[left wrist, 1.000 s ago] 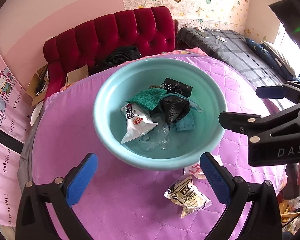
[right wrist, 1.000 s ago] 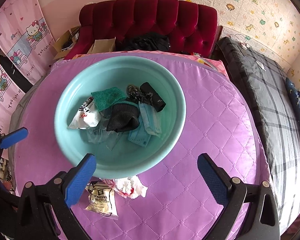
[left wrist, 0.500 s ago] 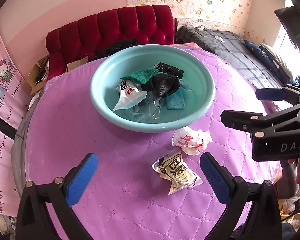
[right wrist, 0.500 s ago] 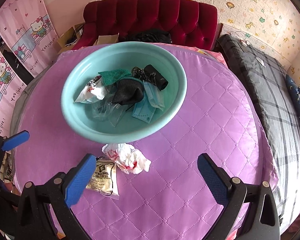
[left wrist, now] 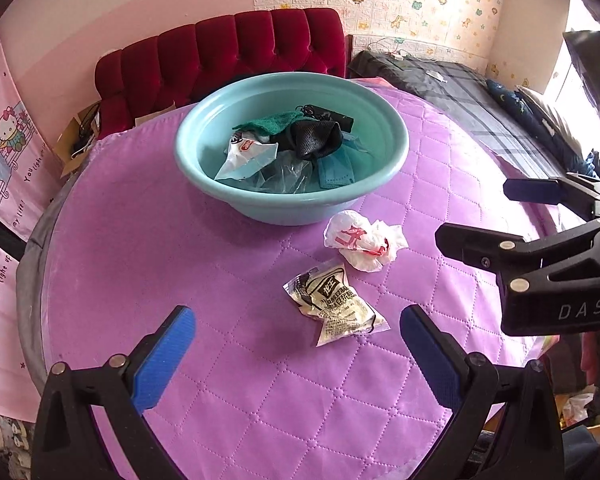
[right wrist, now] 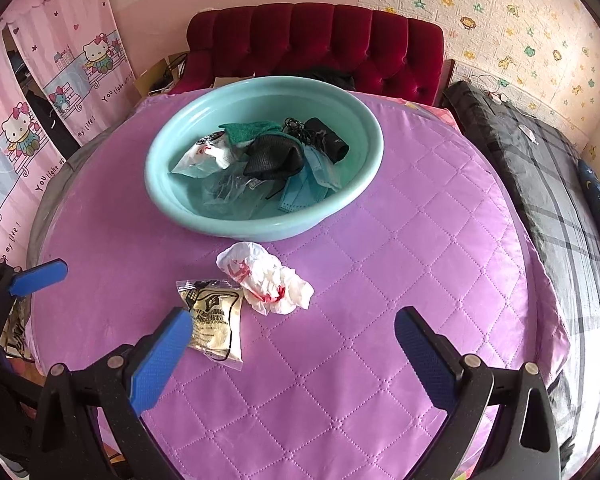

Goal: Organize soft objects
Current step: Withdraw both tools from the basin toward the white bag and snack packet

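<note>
Beside basin (left wrist: 292, 208): crumpled bag (left wrist: 362, 242); sachet (left wrist: 334, 304) long axis diagonal; both hand-held grippers (left wrist: 296, 344) (right wrist: 292, 344) spread, empty.

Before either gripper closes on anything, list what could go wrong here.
1. The clear printed packet lies flat on the quilted purple cover; the open left gripper might pinch the fabric too.
2. The crumpled white plastic bag touches that packet, so grabbing one may drag the other.
3. The teal plastic basin is already piled up; light pieces could slide out.

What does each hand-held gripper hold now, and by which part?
Nothing. The left hand-held gripper and the right hand-held gripper are both open and empty above the table.
</note>
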A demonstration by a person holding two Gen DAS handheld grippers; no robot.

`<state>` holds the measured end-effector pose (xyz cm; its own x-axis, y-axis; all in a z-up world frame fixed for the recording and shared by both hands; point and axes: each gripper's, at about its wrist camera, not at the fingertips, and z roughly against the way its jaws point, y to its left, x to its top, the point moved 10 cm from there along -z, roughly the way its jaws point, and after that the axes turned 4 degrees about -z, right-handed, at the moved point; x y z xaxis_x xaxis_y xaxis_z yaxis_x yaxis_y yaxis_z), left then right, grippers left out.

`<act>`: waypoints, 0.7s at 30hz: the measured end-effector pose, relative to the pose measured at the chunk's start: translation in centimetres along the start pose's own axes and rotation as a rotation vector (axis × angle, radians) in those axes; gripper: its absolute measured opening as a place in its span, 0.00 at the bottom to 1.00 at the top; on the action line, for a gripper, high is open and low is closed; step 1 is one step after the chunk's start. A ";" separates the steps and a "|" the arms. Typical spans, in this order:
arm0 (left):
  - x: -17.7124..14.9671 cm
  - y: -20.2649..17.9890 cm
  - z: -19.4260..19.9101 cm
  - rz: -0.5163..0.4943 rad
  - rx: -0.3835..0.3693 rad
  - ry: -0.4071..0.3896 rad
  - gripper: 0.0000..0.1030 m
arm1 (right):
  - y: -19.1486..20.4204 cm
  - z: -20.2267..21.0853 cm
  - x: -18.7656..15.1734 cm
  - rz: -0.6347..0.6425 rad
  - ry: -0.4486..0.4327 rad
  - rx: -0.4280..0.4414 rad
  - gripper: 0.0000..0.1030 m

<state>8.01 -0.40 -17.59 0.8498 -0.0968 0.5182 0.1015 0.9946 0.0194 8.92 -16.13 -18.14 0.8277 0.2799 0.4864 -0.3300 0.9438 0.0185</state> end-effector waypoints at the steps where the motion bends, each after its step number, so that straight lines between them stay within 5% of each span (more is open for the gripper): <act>1: -0.2 -0.1 0.1 -0.001 0.001 -0.004 1.00 | 0.0 -0.1 -0.3 -0.004 0.001 0.006 1.00; 21: -2.8 -1.8 -2.5 0.050 0.001 0.052 1.00 | -1.7 -1.9 -2.4 -0.018 0.001 -0.003 1.00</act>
<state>6.77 -1.97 -21.23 0.8793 -0.0491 0.4737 0.0579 0.9983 -0.0039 8.42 -18.09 -21.02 0.8343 0.2627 0.4848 -0.3133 0.9493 0.0247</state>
